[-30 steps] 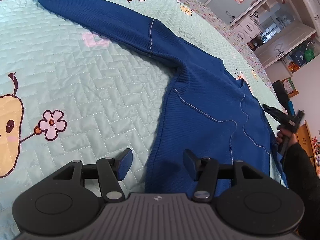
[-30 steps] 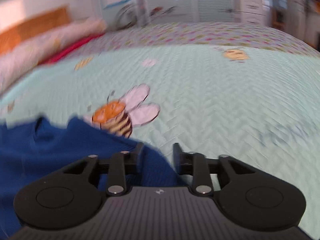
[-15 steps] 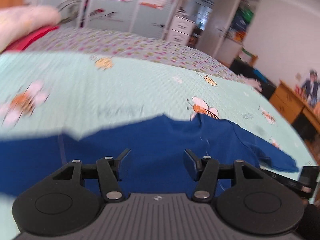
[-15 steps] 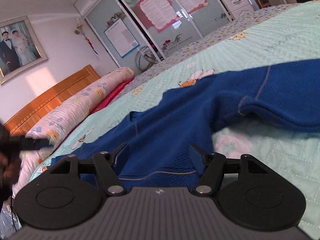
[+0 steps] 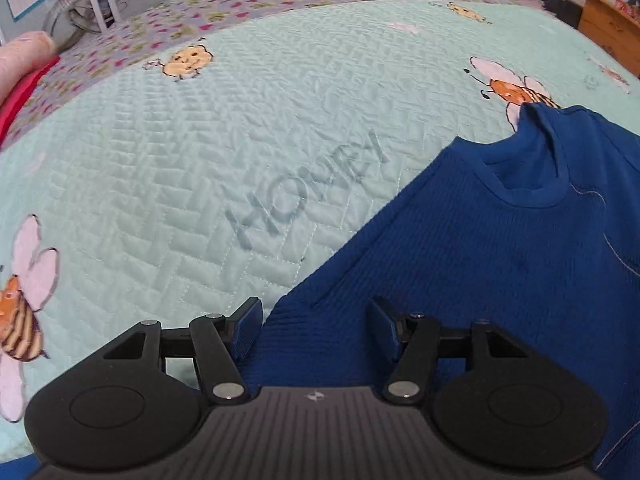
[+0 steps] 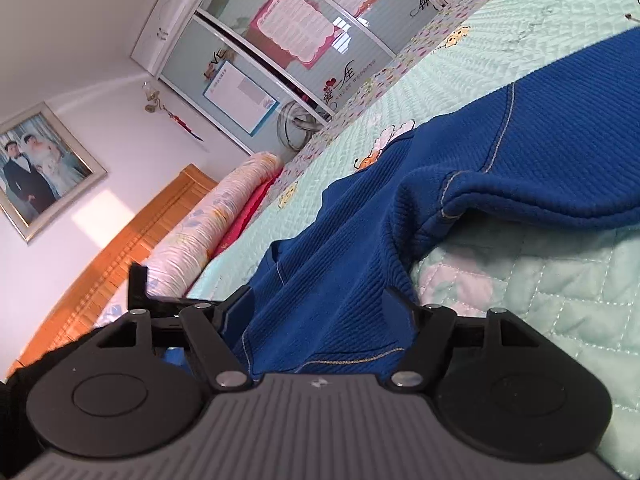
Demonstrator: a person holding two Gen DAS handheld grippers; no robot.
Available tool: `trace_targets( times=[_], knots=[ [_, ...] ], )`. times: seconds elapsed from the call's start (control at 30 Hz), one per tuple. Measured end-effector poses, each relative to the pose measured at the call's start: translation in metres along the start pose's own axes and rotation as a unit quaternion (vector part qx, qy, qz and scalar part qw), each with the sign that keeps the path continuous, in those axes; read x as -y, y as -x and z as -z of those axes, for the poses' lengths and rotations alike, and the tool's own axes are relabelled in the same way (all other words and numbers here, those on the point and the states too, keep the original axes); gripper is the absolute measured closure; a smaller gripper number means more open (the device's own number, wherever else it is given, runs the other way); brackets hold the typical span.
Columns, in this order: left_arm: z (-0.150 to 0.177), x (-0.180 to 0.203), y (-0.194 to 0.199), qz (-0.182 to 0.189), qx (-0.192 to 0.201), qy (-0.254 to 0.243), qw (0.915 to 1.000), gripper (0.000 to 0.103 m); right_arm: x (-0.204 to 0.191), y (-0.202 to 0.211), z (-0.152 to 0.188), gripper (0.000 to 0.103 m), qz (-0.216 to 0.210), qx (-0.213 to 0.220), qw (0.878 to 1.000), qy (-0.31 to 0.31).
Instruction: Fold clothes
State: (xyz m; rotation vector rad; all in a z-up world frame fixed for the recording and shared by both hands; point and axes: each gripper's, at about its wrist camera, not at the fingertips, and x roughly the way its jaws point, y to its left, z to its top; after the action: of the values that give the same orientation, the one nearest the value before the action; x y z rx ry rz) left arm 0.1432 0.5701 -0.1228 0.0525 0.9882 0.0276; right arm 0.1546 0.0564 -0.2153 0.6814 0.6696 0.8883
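A blue ribbed sweater [image 5: 500, 264] lies flat on the mint quilted bedspread [image 5: 240, 140], its round neckline [image 5: 524, 196] toward the far right. My left gripper [image 5: 314, 316] stands open over the sweater's shoulder edge, with fabric under the gap and the pads apart from it. In the right wrist view the sweater's body [image 6: 332, 264] runs up to a sleeve [image 6: 560, 136] with a fold at the armpit. My right gripper [image 6: 318, 304] hovers low at the hem; its jaws are opening, with cloth lying between them and no pad pressing.
A rolled flowered pillow [image 6: 208, 220] and a wooden headboard [image 6: 132, 236] lie at the bed's head. Glass-door wardrobes [image 6: 304, 40] stand behind. A wooden dresser [image 5: 612, 28] sits past the far right edge. A dark sleeve [image 6: 24, 384] and black gripper part [image 6: 136, 284] show at left.
The left view swung from the sleeve and side seam to the shoulder beside the neckline. The right gripper's jaws widened and it dropped low at the sweater's hem.
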Motion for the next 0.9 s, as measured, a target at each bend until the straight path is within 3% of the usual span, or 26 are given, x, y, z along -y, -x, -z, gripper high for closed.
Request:
trace_targets(
  times=[0.03, 0.07, 0.2, 0.27, 0.4, 0.43, 0.47, 0.57, 0.7, 0.77, 0.9],
  knots=[
    [0.001, 0.0, 0.001, 0.0, 0.006, 0.003, 1.0, 0.052, 0.001, 0.0, 0.0, 0.032, -0.002, 0.001, 1.0, -0.002],
    [0.002, 0.0, 0.003, 0.0, 0.012, 0.007, 0.9999, 0.071, 0.001, 0.0, 0.001, 0.032, -0.003, 0.002, 1.0, -0.004],
    [0.004, 0.009, 0.008, -0.03, 0.034, 0.017, 0.9988, 0.092, 0.002, 0.001, 0.002, 0.032, -0.004, 0.004, 1.0, -0.006],
    [0.004, 0.009, 0.015, -0.074, 0.056, 0.029, 0.9952, 0.095, 0.002, 0.001, 0.002, 0.032, -0.006, 0.005, 1.0, -0.008],
    [-0.009, -0.03, 0.035, -0.104, 0.103, 0.1, 0.9842, 0.095, 0.003, 0.0, 0.002, 0.032, -0.007, 0.005, 1.0, -0.008],
    [-0.015, -0.037, 0.032, -0.121, 0.097, 0.103, 0.9824, 0.095, 0.003, 0.0, 0.002, 0.032, -0.007, 0.005, 1.0, -0.008],
    [-0.021, -0.044, 0.029, -0.139, 0.09, 0.105, 0.9805, 0.103, 0.004, 0.0, 0.002, 0.032, -0.008, 0.005, 1.0, -0.009],
    [-0.029, -0.059, 0.016, -0.183, 0.071, 0.112, 0.9742, 0.099, 0.006, 0.0, 0.002, 0.032, -0.011, 0.006, 1.0, -0.012],
    [0.0, -0.05, 0.037, -0.124, 0.097, 0.153, 0.9757, 0.094, 0.007, 0.002, 0.002, 0.032, -0.017, 0.009, 1.0, -0.018],
    [0.022, -0.025, 0.055, -0.097, 0.103, 0.143, 0.9796, 0.078, 0.008, 0.003, 0.002, 0.032, -0.02, 0.01, 1.0, -0.02],
    [0.076, 0.034, 0.096, -0.059, 0.13, 0.151, 0.9782, 0.053, 0.008, 0.003, 0.002, 0.031, -0.026, 0.013, 0.999, -0.025]
  ],
)
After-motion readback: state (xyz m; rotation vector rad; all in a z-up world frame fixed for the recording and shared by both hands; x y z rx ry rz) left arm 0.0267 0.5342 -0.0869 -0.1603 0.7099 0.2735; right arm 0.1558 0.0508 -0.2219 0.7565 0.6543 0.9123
